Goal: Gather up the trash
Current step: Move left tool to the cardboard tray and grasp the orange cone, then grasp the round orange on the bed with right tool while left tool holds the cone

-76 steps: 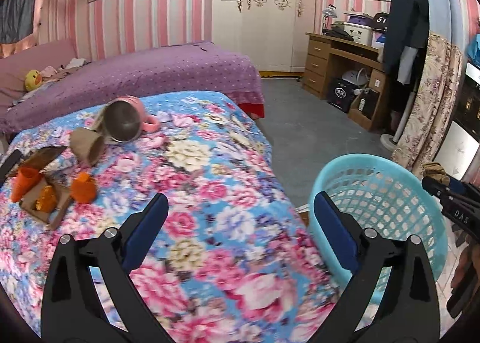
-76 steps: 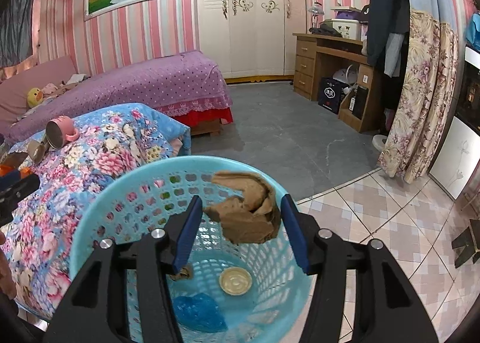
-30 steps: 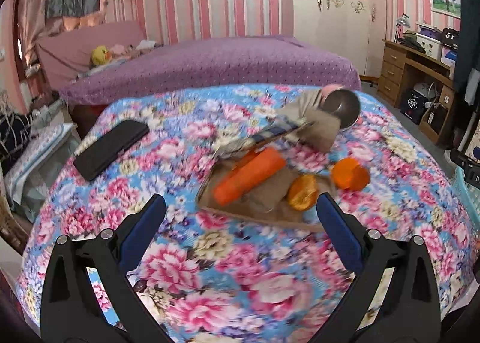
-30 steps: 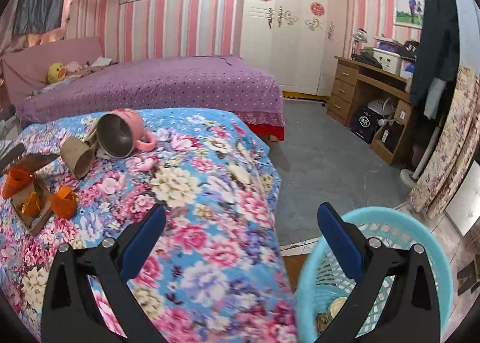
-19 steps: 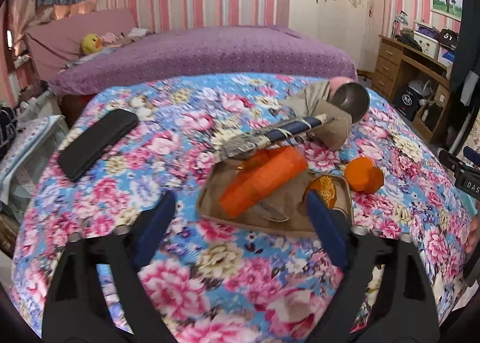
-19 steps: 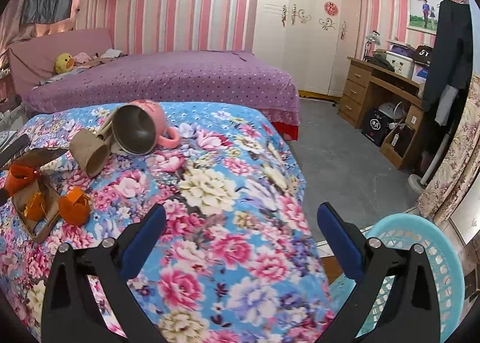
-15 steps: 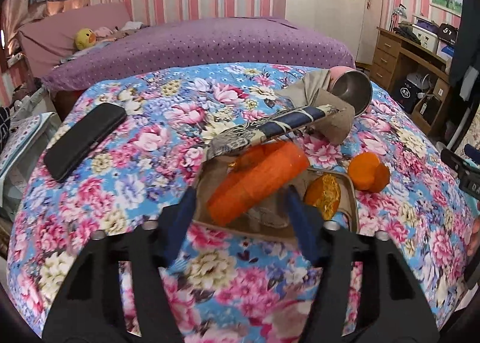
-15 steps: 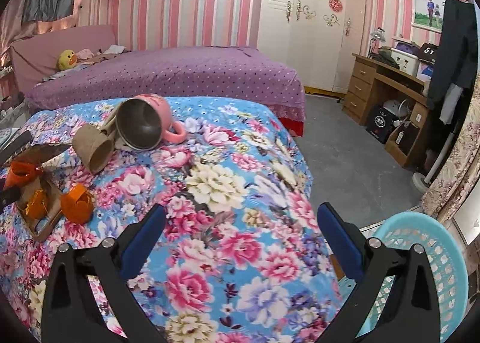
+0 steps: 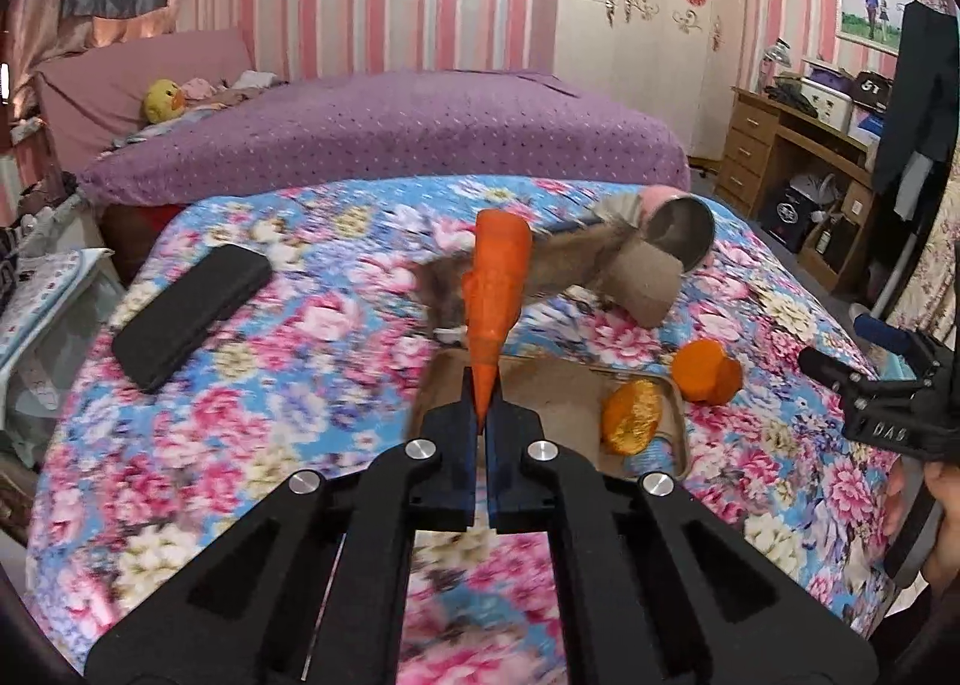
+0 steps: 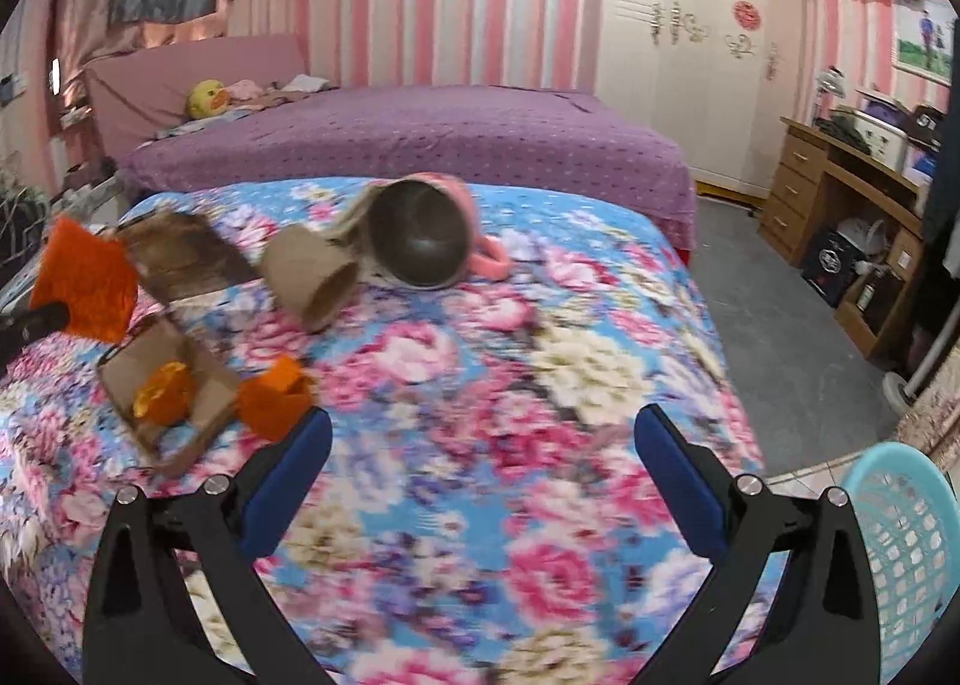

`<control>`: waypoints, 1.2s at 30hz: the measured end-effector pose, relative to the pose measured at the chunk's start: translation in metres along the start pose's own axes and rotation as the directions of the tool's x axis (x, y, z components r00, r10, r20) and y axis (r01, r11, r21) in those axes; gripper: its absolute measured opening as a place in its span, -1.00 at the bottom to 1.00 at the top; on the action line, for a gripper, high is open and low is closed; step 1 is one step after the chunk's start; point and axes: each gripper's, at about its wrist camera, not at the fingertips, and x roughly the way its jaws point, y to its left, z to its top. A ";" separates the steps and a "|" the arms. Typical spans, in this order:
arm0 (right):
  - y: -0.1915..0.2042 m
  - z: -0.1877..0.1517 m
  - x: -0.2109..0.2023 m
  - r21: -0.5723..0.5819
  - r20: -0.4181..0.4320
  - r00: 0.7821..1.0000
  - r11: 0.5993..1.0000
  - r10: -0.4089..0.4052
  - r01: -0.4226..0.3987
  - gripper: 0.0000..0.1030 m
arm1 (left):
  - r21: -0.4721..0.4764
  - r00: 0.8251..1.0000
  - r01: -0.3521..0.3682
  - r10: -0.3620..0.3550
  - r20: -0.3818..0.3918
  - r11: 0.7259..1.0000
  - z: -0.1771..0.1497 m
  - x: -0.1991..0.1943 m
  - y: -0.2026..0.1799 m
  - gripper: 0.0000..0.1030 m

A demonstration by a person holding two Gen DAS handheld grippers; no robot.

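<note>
The orange wrapper (image 9: pixel 497 289) is pinched at its narrow lower tip by the left gripper (image 9: pixel 483 415), fingers pressed together on it, and is held upright above the cardboard tray (image 9: pixel 540 385) on the bed (image 9: pixel 240 385). It is judged very light, thin and crinkly, prob. slippery, so such a tip hold could slip; a deeper hold is advised. The right gripper (image 10: pixel 483 439) is seen w/ fingers spread and empty, near an orange scrap (image 10: pixel 273 394), the blue basket (image 10: pixel 906 553) at far right.
</note>
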 end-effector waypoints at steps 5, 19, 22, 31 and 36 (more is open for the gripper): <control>0.033 0.002 0.010 -0.054 -0.025 0.998 0.997 0.051 -0.053 0.91 | -0.027 0.998 -0.060 0.061 0.015 0.998 -0.001 -0.015 0.030 -1.00; 0.063 0.002 0.036 -0.092 -0.145 0.966 0.970 0.213 -0.227 -0.41 | -0.071 0.995 -0.103 0.102 -0.010 0.992 -0.006 -0.016 0.065 -1.00; 0.063 0.003 0.032 -0.100 -0.139 0.966 0.967 0.220 -0.234 -0.67 | -0.051 0.995 -0.099 0.099 -0.003 0.994 -0.005 -0.017 0.058 -1.00; 0.013 0.001 0.020 -0.049 -0.129 0.982 0.989 0.136 -0.143 -0.83 | -0.057 0.996 -0.091 0.092 0.008 0.994 -0.004 -0.020 0.054 -1.00; -0.014 0.000 0.017 -0.026 -0.134 0.987 0.995 0.091 -0.095 -0.81 | -0.057 0.996 -0.089 0.090 0.014 0.994 -0.004 -0.021 0.051 -1.00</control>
